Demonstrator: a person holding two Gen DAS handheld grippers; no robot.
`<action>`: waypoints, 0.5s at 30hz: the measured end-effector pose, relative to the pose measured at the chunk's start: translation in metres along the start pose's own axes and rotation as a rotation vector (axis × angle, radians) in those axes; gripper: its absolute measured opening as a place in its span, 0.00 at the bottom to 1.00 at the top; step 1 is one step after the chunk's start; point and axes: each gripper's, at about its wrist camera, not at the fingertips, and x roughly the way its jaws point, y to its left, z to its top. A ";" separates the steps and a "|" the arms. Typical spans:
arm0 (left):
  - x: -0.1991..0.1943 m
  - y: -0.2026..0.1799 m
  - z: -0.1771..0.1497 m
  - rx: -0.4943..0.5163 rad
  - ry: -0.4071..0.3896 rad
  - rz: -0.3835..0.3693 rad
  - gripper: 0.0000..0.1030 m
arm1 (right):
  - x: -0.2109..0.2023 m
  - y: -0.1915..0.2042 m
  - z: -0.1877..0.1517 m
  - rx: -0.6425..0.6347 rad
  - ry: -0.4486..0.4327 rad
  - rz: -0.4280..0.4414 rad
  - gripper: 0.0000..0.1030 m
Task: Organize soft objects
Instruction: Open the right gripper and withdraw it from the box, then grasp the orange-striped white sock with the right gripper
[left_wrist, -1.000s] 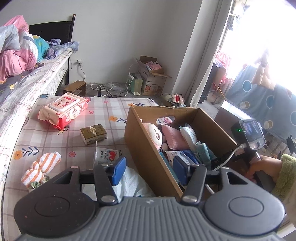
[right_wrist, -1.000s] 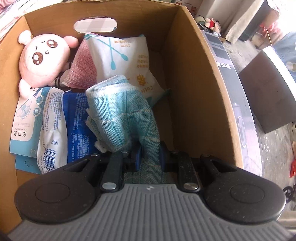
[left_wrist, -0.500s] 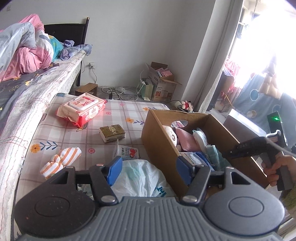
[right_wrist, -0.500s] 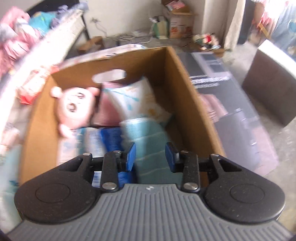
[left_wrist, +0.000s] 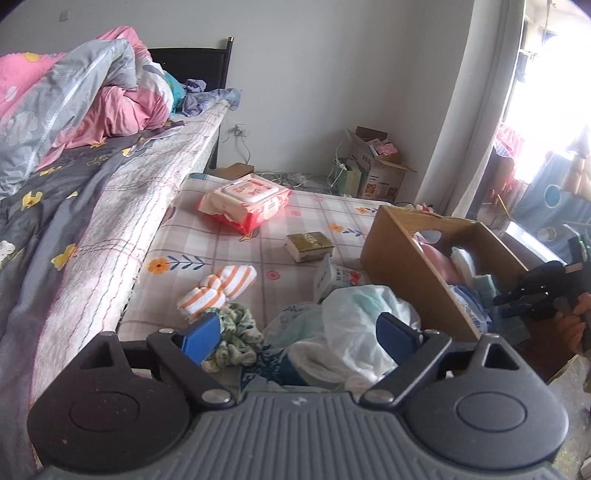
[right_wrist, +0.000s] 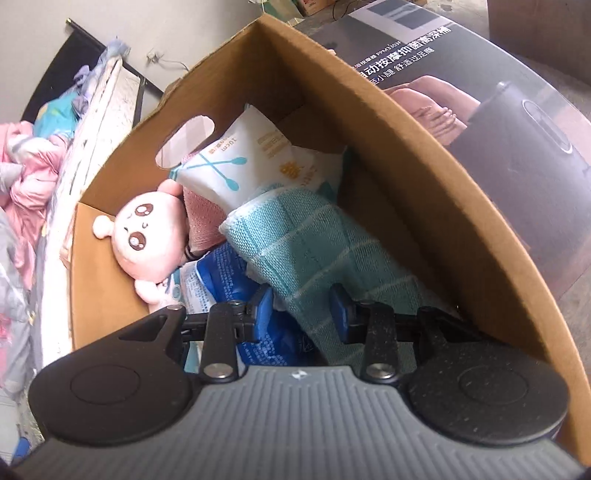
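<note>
Already packed: the cardboard box (right_wrist: 424, 192) holds a pink plush doll (right_wrist: 147, 236) at centre left of the right wrist view, a white cotton-swab pack (right_wrist: 255, 162) and a pink cloth (right_wrist: 205, 221) behind it, blue-printed packets (right_wrist: 221, 280) low in the middle, and a teal knitted cloth (right_wrist: 306, 240) lying on top.
Right gripper: the right gripper (right_wrist: 301, 314) sits over the near end of the teal cloth with its blue pads spread a little; the cloth runs between them, but the pads seem to stand clear of it, so I judge it released.
Left gripper: the left gripper (left_wrist: 293, 334) is at lower centre of the left wrist view, its jaws opening wide and nothing pinched; a white plastic bag (left_wrist: 354, 321) and a green floral scrunchie (left_wrist: 234, 332) lie just beyond the pads.
Still out on the checked mat (left_wrist: 229, 243): the bag, the scrunchie, orange-striped socks (left_wrist: 218, 286) at centre left, a small tissue pack (left_wrist: 338, 277) beside the box, a red wet-wipes pack (left_wrist: 245, 201) at upper centre, and a dark green block (left_wrist: 308, 245).
Progress: roughly half done by my estimate; about five items are boxed and six remain.
Likely next: the bag or the scrunchie, judging by where the left gripper points.
</note>
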 end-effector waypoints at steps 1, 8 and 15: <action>0.000 0.004 -0.002 -0.005 0.005 0.006 0.90 | -0.007 0.002 -0.001 -0.017 -0.010 0.010 0.34; 0.004 0.023 -0.010 -0.013 0.024 0.033 0.90 | -0.067 0.033 -0.022 -0.154 -0.088 0.023 0.55; 0.011 0.027 0.000 0.028 -0.010 0.058 0.90 | -0.086 0.114 -0.042 -0.279 -0.046 0.226 0.57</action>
